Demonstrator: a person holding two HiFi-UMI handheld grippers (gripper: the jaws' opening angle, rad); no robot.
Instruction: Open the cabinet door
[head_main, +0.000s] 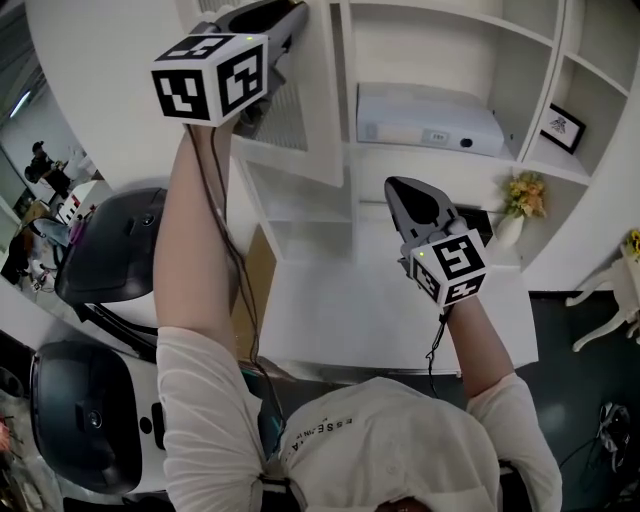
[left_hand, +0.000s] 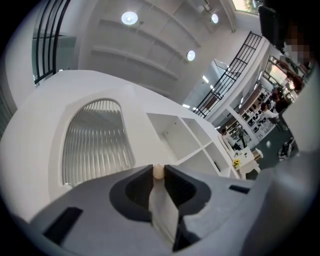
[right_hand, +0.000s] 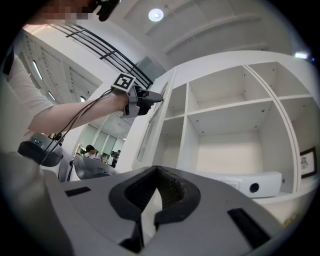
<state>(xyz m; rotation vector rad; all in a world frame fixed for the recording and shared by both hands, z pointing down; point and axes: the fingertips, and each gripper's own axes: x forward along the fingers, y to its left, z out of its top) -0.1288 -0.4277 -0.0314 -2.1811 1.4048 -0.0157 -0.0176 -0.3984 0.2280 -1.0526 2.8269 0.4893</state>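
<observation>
Grey left tongs (left_hand: 158, 172): pinching a small cream knob (left_hand: 158, 171), jaws pressing on it from both sides, the arm reaching up high.
Right tongs (right_hand: 156, 169): hanging lower in front of the shelves, tips pressing together with nothing between them.
Cabinet door (left_hand: 95, 142): standing swung out from the white cabinet (head_main: 455, 45), the knob sitting at its free edge.
Left gripper view alone: showing the door's face with its arched, ribbed pane, and the grip on the knob.
Right gripper view alone: catching the door edge-on with the left tongs at its edge, and bare white compartments lying open behind it.
Head view alone: taking in both marker cubes and the yellow flowers (head_main: 526, 190) standing to the right.
Shelf contents: a white box-shaped device (head_main: 430, 120) and a framed picture (head_main: 563, 128) are showing in the head and right gripper views, not in the left one.
</observation>
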